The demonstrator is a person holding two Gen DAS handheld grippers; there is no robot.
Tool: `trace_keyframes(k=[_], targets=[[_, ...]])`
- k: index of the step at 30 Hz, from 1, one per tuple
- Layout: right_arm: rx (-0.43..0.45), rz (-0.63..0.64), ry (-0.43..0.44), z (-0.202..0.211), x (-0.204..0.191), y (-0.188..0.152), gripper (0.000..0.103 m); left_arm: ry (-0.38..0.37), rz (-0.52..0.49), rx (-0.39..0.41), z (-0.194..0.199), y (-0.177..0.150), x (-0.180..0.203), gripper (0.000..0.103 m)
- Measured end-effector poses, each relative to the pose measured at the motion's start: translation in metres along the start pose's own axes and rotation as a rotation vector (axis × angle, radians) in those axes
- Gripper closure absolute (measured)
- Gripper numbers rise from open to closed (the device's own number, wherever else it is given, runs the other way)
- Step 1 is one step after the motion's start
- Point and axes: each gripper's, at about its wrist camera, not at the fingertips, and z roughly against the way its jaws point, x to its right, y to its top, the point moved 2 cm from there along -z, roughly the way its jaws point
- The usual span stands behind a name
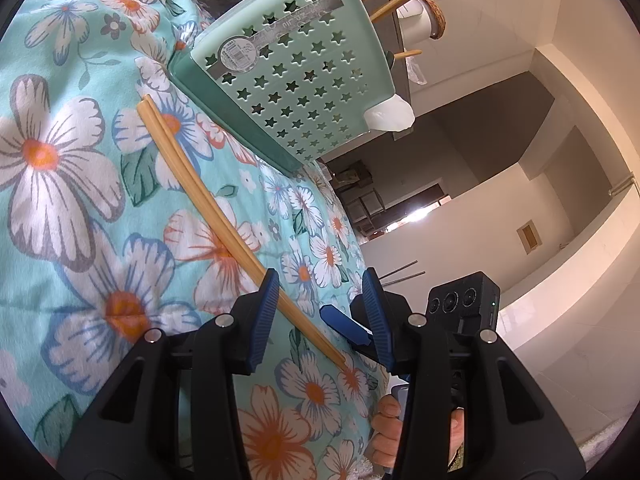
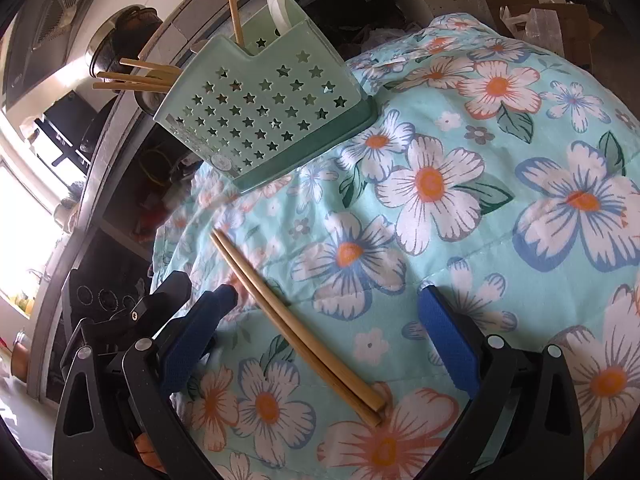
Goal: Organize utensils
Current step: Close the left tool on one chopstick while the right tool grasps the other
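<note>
While my left gripper [image 1: 320,312] stands released around the pair of chopsticks [image 1: 208,200] lying on the floral cloth [image 1: 60,240], my right gripper [image 2: 332,328] gapes wide over them, and the mint utensil holder [image 2: 264,112] sits upper left.

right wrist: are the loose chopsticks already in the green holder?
No: the chopstick pair lies flat on the floral cloth, apart from the green holder.
</note>
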Motion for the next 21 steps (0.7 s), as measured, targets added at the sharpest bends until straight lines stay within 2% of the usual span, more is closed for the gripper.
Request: trace_keyframes(k=[6, 12, 17, 20, 21], targets=[[0.009, 0.018, 0.003, 0.002, 0.0, -0.003, 0.006, 0.034, -0.022, -0.008, -0.005, 0.0, 0.003, 0.062], [0.012, 0.02, 0.051, 0.005, 0.003, -0.004, 0.006, 0.066, -0.033, -0.005, -0.009, 0.001, 0.005, 0.062], [-0.003, 0.025, 0.081, 0.007, 0.006, -0.004, 0.006, 0.137, -0.073, -0.043, -0.017, 0.001, 0.012, 0.062], [-0.025, 0.015, 0.123, 0.01, 0.01, -0.002, 0.007, 0.165, -0.095, -0.043, -0.019, -0.001, 0.018, 0.054], [-0.031, 0.007, 0.138, 0.011, 0.012, -0.001, 0.007, 0.178, -0.108, -0.046, -0.02, -0.002, 0.022, 0.047]])
